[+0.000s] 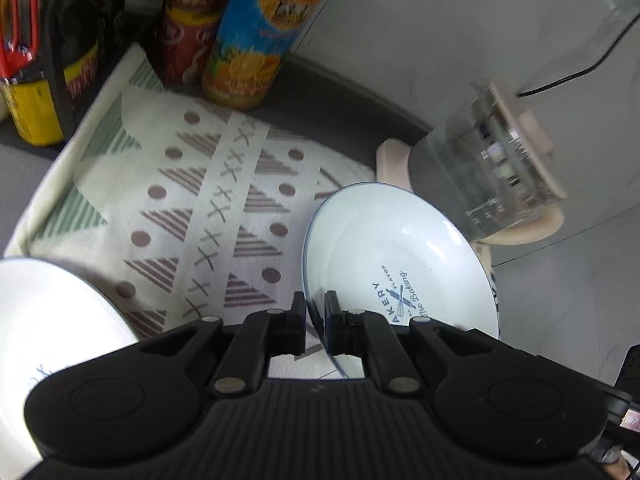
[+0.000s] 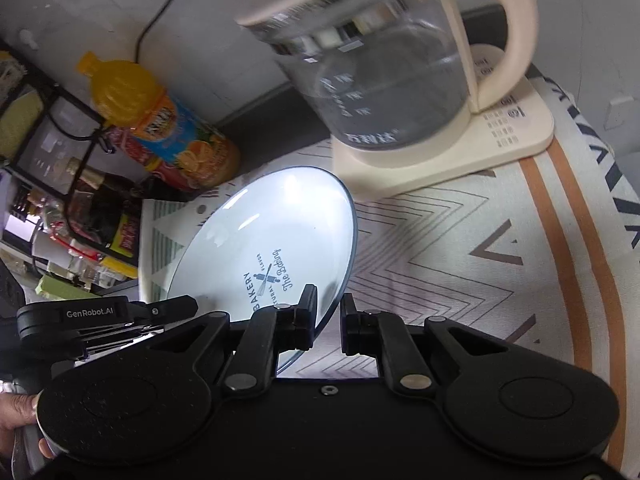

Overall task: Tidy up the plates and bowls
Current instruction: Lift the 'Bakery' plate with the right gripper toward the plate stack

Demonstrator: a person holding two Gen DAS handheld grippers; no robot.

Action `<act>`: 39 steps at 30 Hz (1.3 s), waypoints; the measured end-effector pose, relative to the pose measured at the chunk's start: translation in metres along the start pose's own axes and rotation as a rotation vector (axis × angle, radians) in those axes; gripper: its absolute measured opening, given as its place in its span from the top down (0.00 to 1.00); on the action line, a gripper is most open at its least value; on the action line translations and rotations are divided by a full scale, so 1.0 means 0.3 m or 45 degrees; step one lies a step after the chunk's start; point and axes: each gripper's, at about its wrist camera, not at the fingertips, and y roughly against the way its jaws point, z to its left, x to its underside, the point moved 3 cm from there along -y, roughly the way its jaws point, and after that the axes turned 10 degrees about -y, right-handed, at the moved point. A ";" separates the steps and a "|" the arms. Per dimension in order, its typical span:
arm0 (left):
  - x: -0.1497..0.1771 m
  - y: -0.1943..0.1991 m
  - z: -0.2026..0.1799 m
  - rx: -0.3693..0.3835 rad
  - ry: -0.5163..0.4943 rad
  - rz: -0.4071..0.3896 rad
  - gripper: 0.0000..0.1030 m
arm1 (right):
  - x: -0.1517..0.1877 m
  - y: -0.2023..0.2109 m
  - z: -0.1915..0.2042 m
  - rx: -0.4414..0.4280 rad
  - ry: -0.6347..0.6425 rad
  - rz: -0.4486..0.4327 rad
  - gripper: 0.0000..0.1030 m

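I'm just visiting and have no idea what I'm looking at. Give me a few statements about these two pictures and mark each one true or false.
1. The left claw is clamped on the rim of the BAKERY plate. True.
2. The right claw grips that plate too. False: its fingers stand apart, the plate's edge lying between them, unclamped.
3. The plate lies flat on the patterned cloth. False: it is tilted up on edge.
4. A glass kettle sits on a cream base behind the plate. True.
5. The orange juice bottle is lying inside the plate. False: it stands beyond it, by a red bottle.
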 end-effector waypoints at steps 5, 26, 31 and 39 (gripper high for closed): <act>0.006 0.067 0.035 0.031 -0.030 -0.025 0.94 | 0.025 0.051 0.065 -0.013 -0.004 -0.073 0.88; 0.119 0.385 0.418 0.114 -0.225 -0.038 0.93 | 0.430 0.036 0.420 0.023 -0.113 -0.259 0.88; 0.165 0.413 0.513 0.116 -0.262 -0.004 0.93 | 0.551 0.006 0.483 0.050 -0.145 -0.282 0.88; 0.239 0.411 0.624 0.112 -0.290 0.039 0.93 | 0.719 -0.054 0.519 0.093 -0.204 -0.295 0.88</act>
